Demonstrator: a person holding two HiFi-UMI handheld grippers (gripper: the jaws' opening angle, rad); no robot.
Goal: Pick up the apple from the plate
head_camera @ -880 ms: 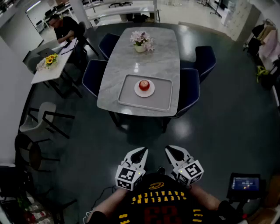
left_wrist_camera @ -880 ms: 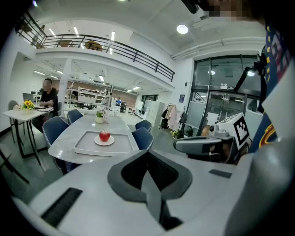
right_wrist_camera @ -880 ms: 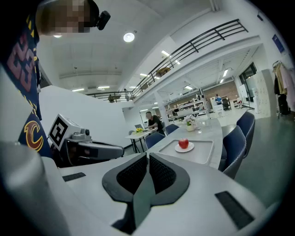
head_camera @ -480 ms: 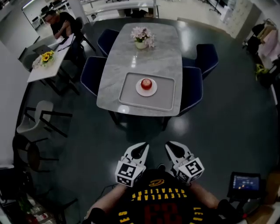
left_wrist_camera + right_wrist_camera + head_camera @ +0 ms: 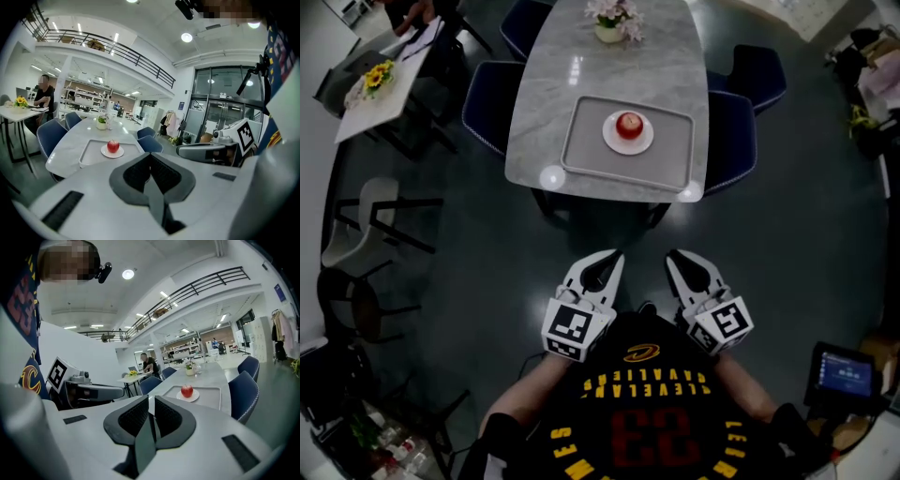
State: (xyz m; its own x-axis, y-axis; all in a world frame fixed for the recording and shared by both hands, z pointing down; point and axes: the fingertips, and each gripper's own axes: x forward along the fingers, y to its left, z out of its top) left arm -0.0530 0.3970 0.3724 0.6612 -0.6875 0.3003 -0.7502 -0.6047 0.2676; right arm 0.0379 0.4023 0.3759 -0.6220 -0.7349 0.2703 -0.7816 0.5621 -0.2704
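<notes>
The apple [image 5: 629, 124] sits on its plate [image 5: 644, 144] on the table [image 5: 609, 75]. The left gripper [image 5: 613, 255] and right gripper [image 5: 673, 256] are closed and empty, well apart from it

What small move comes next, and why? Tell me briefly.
Probably step closer to the table: the apple sits on its plate well ahead, out of reach, while the left gripper and right gripper are both shut, empty, held near the body.

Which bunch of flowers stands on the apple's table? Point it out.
The pink bunch in the white pot, at the far end of the grey table beyond the tray. The yellow bunch sits on the white side table.
</notes>
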